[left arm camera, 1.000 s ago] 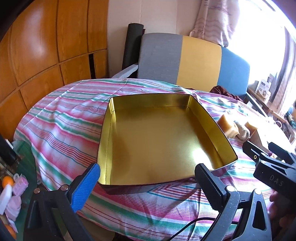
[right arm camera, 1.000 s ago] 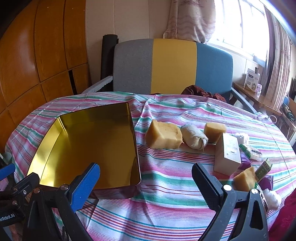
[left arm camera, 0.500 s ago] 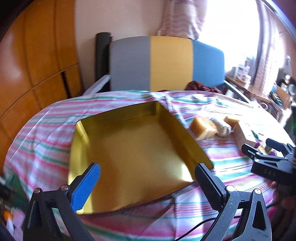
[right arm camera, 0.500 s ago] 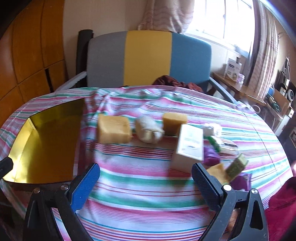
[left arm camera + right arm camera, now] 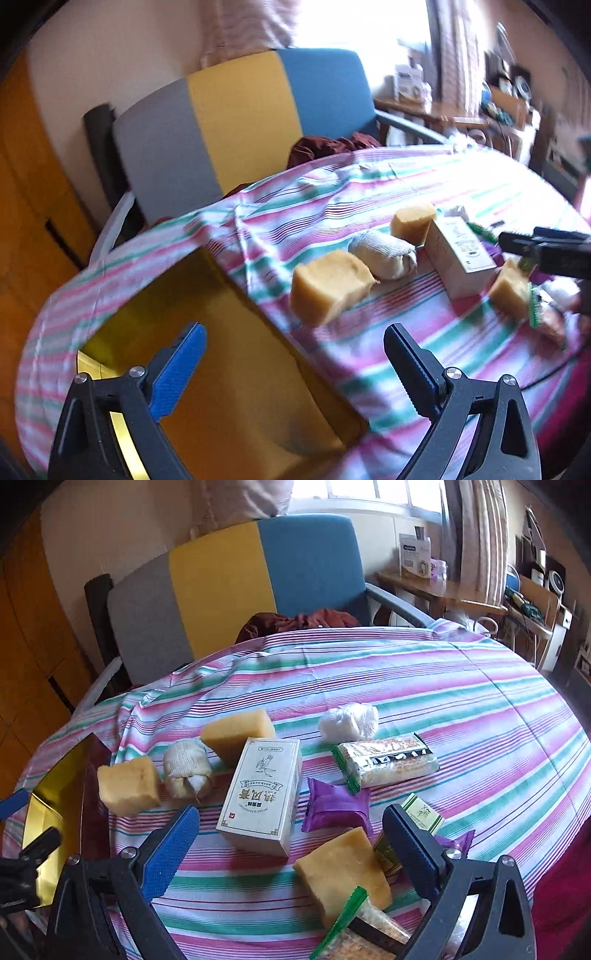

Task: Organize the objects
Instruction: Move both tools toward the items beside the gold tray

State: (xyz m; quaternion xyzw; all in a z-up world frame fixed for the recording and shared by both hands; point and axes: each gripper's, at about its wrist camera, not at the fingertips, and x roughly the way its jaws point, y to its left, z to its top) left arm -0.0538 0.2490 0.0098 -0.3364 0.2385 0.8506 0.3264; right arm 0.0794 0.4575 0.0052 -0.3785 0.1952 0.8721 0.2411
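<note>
A gold tin tray (image 5: 236, 373) lies empty at the table's left; its edge shows in the right wrist view (image 5: 55, 805). My left gripper (image 5: 295, 358) is open and empty over the tray's right wall. My right gripper (image 5: 291, 838) is open and empty above a white box (image 5: 262, 794) and a yellow sponge block (image 5: 343, 871). Other yellow blocks (image 5: 127, 790) (image 5: 236, 738), a rolled white cloth (image 5: 186, 768), purple packets (image 5: 336, 808), a snack bar pack (image 5: 384, 760) and a white wad (image 5: 349, 720) lie on the striped cloth. In the left wrist view the nearest block (image 5: 328, 284) lies just right of the tray.
A grey, yellow and blue chair (image 5: 229, 583) stands behind the round table. A dark red cloth (image 5: 299, 620) lies on its seat. A wooden shelf with boxes (image 5: 443, 590) is at the back right. Orange wood panels (image 5: 22, 646) line the left wall.
Both grippers have swung to the right. The tray has slid to the left of both views and the pile of objects has come under the right gripper. Both stay open.
</note>
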